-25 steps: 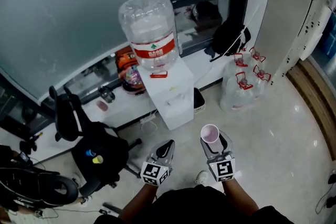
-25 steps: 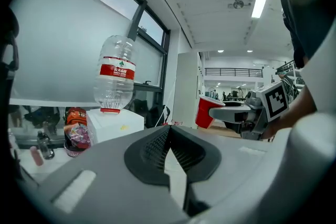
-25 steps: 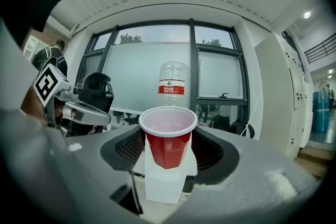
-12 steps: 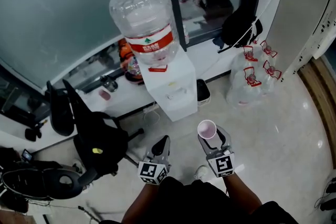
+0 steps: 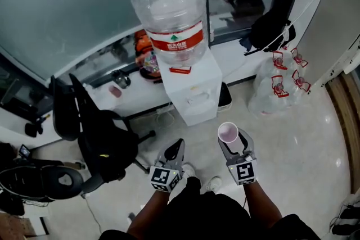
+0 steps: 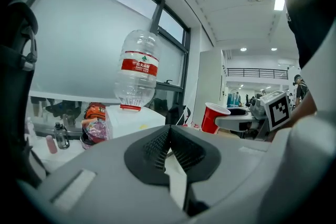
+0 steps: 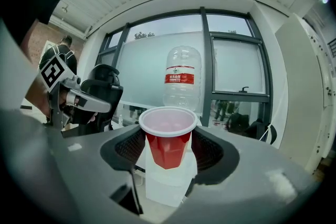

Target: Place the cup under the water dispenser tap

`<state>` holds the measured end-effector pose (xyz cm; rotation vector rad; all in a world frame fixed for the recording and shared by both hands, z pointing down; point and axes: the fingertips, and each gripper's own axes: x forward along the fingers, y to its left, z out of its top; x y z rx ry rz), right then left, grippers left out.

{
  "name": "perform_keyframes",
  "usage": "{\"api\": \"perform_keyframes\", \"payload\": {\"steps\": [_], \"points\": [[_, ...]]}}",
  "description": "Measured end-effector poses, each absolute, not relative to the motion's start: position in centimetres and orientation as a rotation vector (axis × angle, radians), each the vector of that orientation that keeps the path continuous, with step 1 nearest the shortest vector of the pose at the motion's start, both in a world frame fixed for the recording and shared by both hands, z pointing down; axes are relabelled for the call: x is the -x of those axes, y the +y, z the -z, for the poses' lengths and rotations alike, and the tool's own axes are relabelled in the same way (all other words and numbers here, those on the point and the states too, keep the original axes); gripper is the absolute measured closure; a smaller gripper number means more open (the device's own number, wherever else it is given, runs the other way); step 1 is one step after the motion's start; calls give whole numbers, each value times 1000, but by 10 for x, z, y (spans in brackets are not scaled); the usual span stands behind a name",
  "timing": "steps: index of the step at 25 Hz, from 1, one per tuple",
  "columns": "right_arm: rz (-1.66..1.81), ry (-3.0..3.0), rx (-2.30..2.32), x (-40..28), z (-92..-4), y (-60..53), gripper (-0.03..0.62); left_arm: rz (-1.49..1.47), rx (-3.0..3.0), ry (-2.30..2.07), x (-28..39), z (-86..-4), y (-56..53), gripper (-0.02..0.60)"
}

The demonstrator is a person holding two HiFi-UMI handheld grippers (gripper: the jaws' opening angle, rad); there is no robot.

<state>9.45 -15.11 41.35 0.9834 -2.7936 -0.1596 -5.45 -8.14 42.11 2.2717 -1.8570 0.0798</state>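
I hold the red cup [image 5: 228, 132] in my right gripper [image 7: 168, 153]. Its fingers [image 7: 131, 147] press on the two sides of the cup, below the rim. The cup stands upright and the mouth looks up. I see no liquid inside. My left gripper [image 5: 176, 149] is beside the right one. Its fingers [image 6: 157, 147] are closed on each other and there is nothing between them.

The water dispenser [image 5: 194, 87] stands on the floor in front of me, with the big clear bottle [image 5: 169, 8] upside down on top of it. The cup is in the air before the front face of the dispenser, but well apart from it. It is not yet under anything.

I judge that the step in hand is the carry: the cup is taken and must now go to the dispenser. The tap itself I cannot make out. It is too small in the head view, and in the right gripper view the cup hides the lower part of the dispenser.

The next move calls for bringing the cup forward and lower, toward the front face under the bottle. It must stay upright, and I must find the tap before I set the cup down. I should release the fingers only when the cup stands firmly below the tap. The left gripper has nothing to do here and should stay to the side.
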Motion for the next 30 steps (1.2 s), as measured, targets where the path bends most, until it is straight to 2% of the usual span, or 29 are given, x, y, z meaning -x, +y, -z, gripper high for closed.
{"api": "perform_keyframes", "payload": {"steps": [19, 30], "points": [[77, -2746, -940, 3, -445, -202, 319, -146, -2290, -1807, 145, -449, -119, 566], [60, -2729, -836, 22, -496, -229, 319, -176, -2328, -1825, 149, -471, -153, 566]]}}
